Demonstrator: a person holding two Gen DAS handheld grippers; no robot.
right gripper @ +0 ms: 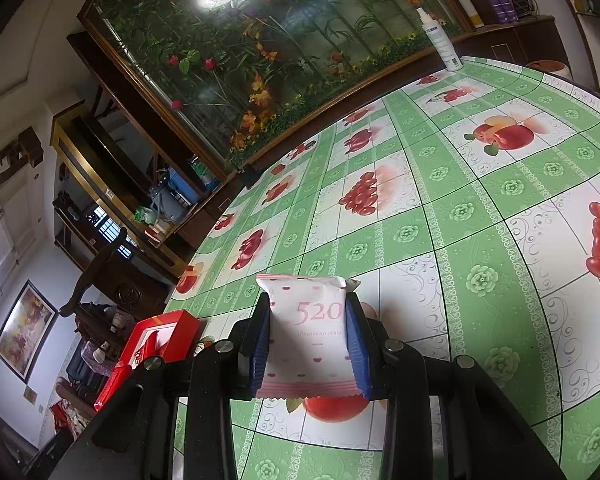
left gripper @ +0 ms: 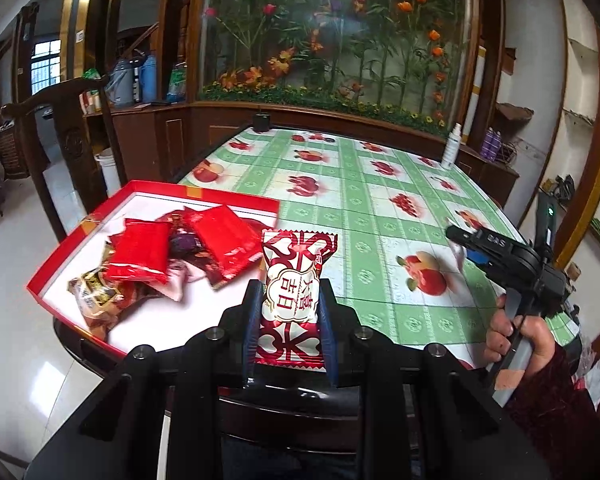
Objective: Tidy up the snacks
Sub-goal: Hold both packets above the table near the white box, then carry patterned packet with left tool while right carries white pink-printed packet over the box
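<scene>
My left gripper (left gripper: 287, 298) is shut on a red and white snack packet (left gripper: 293, 280), held upright just right of a red box (left gripper: 68, 244). The box sits on the table's left edge and holds several snack packets (left gripper: 148, 258), red, dark and gold. My right gripper (right gripper: 306, 312) is shut on a white and pink snack packet marked 520 (right gripper: 308, 332), held above the table. In the left wrist view the right gripper (left gripper: 458, 242) shows at the right, in a person's hand, with a bit of white packet at its tips. In the right wrist view the red box (right gripper: 156, 344) lies low at the left.
The table (left gripper: 380, 208) has a green checked cloth with fruit prints. A white spray bottle (left gripper: 451, 148) stands at its far right edge and a small dark object (left gripper: 261, 121) at its far edge. A dark wooden chair (left gripper: 64, 136) stands left of the table. A flower mural fills the back wall.
</scene>
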